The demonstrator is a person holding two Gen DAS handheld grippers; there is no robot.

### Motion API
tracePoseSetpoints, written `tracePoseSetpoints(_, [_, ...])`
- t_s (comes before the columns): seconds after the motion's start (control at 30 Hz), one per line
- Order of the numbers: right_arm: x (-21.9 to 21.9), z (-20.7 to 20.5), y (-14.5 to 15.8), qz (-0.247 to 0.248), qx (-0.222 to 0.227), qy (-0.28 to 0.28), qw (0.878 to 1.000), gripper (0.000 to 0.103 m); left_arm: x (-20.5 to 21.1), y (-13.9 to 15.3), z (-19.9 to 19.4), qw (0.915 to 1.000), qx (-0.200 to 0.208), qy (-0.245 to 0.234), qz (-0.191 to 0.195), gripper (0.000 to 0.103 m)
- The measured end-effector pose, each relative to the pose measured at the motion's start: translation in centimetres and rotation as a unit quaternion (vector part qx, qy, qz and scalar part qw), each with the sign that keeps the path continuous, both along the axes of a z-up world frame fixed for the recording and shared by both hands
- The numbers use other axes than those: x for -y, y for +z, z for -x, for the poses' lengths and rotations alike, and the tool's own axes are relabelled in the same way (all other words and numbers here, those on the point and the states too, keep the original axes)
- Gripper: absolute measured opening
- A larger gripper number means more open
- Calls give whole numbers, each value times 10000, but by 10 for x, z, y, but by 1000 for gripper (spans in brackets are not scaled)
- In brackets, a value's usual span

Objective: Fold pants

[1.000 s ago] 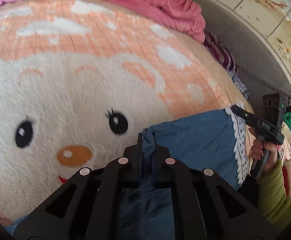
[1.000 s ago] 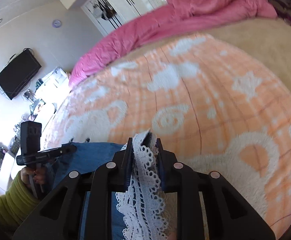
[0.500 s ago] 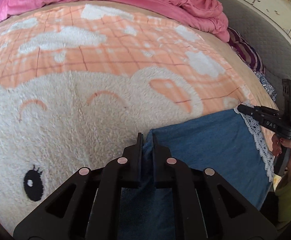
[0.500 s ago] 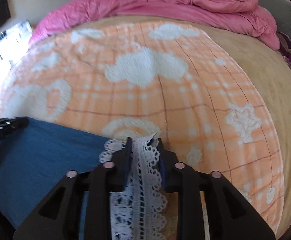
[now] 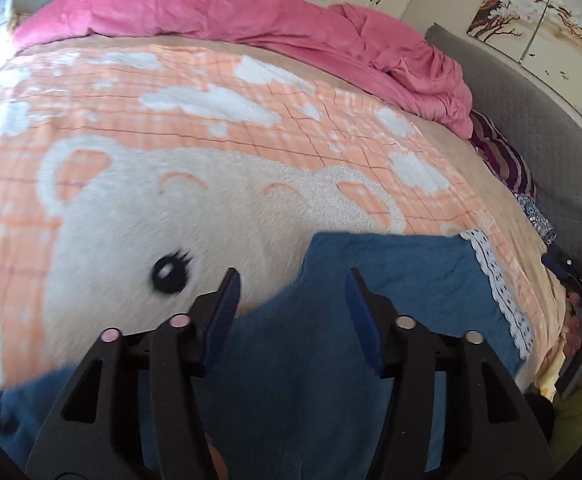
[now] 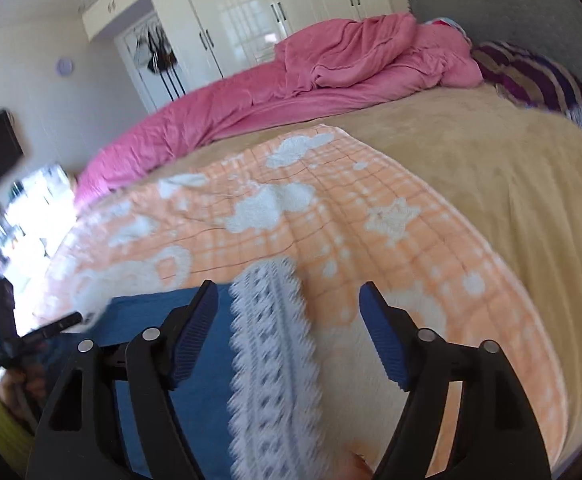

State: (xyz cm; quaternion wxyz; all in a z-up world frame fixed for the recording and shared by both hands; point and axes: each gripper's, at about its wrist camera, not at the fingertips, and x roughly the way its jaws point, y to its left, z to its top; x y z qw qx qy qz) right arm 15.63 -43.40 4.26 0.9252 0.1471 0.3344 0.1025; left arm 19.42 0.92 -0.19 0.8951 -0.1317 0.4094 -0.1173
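Pants: blue denim pants with white lace trim point(image 5: 391, 280) lie flat on the orange-and-white plush bear blanket point(image 5: 211, 128) on the bed.
Left tongs point(image 5: 291, 296): just opened, apart, denim below, unpinched.
Right tongs point(image 6: 289, 308): just opened, apart, lace between, unpressed.
Progress: one fold apparently laid; further folds likely remain.

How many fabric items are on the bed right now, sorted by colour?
Blue with white lace trim: 1, the pants
Orange and white: 1, the bear blanket
Pink: 1, the duvet
Tan: 1, the bedspread
Purple striped: 1, the pillow
Total: 5
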Motion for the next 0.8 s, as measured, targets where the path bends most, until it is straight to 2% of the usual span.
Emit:
tracePoseSetpoints(0.07, [-3,21,0,-203,-76,88,9997,72,-8,6,27,10000,77,23,-50,55])
tracePoseSetpoints(0.13, [-6,39,-4,-200,-213,151,9995,72,-21,10,55,9997,68,150,-177,59])
tracePoseSetpoints(0.2, [-6,49,-12,-275,-458,203,9984,74,-36,15,79,9994,47,274,-212,67])
tracePoseSetpoints(0.33, [-4,55,-27,-168,-872,33,9960,75,-72,27,113,9979,16,577,-297,75])
tracePoseSetpoints(0.43, [-6,55,-37,-313,-1068,240,9935,76,-102,27,133,9949,-66,955,-313,78])
tracePoseSetpoints(0.53, [-12,54,-45,-104,-1270,293,9914,79,-124,21,145,9923,-190,1226,-64,78])
tracePoseSetpoints(0.6, [-9,53,-50,50,-1398,149,9901,79,-129,15,148,9900,-249,1382,-121,78])
tracePoseSetpoints(0.67, [-3,50,-56,-71,-1554,47,9878,79,-131,10,147,9887,-278,1468,-130,78])
tracePoseSetpoints(0.77, [4,44,-59,-369,-1582,-4,9867,79,-131,-4,136,9863,-415,1582,198,78])
tracePoseSetpoints(0.8, [7,43,-59,-549,-1554,3,9863,78,-129,-7,134,9859,-409,1581,375,66])
